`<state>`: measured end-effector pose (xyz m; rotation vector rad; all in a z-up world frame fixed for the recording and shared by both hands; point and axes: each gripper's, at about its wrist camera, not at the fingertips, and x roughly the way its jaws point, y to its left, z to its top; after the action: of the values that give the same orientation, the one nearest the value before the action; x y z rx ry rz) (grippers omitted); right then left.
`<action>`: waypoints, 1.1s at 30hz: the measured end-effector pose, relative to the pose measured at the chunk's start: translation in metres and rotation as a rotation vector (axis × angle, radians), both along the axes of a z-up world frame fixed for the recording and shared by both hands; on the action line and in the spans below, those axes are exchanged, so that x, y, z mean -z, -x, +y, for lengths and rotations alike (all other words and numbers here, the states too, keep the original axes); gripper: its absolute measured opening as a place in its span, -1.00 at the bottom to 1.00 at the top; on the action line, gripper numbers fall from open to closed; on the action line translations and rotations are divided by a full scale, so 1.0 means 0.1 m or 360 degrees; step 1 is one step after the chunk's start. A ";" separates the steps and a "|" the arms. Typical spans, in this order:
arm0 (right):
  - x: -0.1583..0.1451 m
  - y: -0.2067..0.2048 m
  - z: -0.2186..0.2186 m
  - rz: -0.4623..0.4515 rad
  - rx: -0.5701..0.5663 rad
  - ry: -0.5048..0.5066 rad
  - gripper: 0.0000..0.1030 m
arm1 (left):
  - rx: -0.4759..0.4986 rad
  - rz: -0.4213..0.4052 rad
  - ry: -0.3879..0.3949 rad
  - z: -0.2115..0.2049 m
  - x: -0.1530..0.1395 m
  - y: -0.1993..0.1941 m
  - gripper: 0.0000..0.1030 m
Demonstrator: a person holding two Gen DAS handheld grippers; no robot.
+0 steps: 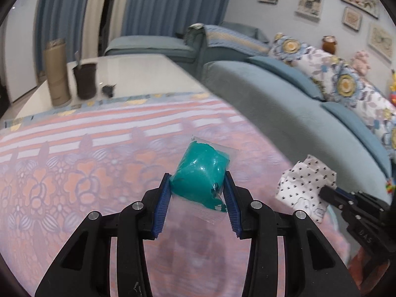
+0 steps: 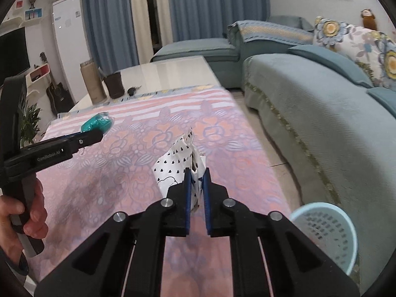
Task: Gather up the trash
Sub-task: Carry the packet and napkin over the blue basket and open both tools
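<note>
Seemingly teal packet (image 1: 200, 173) long axis points away, pinched by left gripper (image 1: 198, 188).

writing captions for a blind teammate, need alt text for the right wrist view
The right gripper is shut on a crumpled white paper with black hearts above a pink floral tablecloth. At left, the left gripper holds a teal lump in clear plastic; a pale blue basket stands lower right.
</note>
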<state>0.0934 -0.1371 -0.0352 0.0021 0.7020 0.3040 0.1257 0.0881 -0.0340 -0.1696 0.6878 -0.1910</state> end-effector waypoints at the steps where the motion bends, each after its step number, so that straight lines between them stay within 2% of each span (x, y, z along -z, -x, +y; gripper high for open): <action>1: -0.09 0.08 -0.10 -0.0024 0.0021 -0.0003 -0.87 | 0.0022 -0.0022 0.0014 -0.07 -0.08 0.05 -0.23; 8: -0.58 0.46 -0.85 -0.0157 0.0254 -0.0048 -0.87 | 0.0265 -0.0211 0.0047 -0.91 -0.78 0.35 -0.23; 11: -0.63 0.56 -1.26 -0.0145 0.0395 -0.0057 -0.86 | 0.0367 -0.0259 0.0033 -1.31 -0.94 0.42 -0.23; 13: -0.59 0.59 -1.51 -0.0112 0.0482 -0.0072 -0.87 | 0.0428 -0.0244 0.0049 -1.57 -0.94 0.42 -0.23; 16: -0.42 0.59 -1.95 -0.0002 0.0603 -0.0111 -0.86 | 0.0509 -0.0185 0.0080 -1.93 -0.85 0.40 -0.23; 21: 0.07 0.56 -2.43 0.0211 0.0757 -0.0157 -0.87 | 0.0620 -0.0008 0.0066 -2.47 -0.44 0.30 -0.23; 25: 0.50 0.50 -2.68 0.0394 0.0840 -0.0205 -0.86 | 0.0697 0.0154 0.0032 -2.77 -0.03 0.18 -0.23; 29: 0.79 0.46 -2.80 0.0503 0.0890 -0.0228 -0.86 | 0.0754 0.0299 -0.0005 -2.97 0.35 0.09 -0.22; 33: 1.01 0.43 -2.87 0.0600 0.0926 -0.0224 -0.85 | 0.0772 0.0376 0.0005 -3.02 0.54 0.03 -0.12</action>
<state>0.0505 -0.4240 -0.1360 0.4000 1.0154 -0.2145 0.1225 -0.2140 -0.0878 -0.0250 0.9575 -0.6444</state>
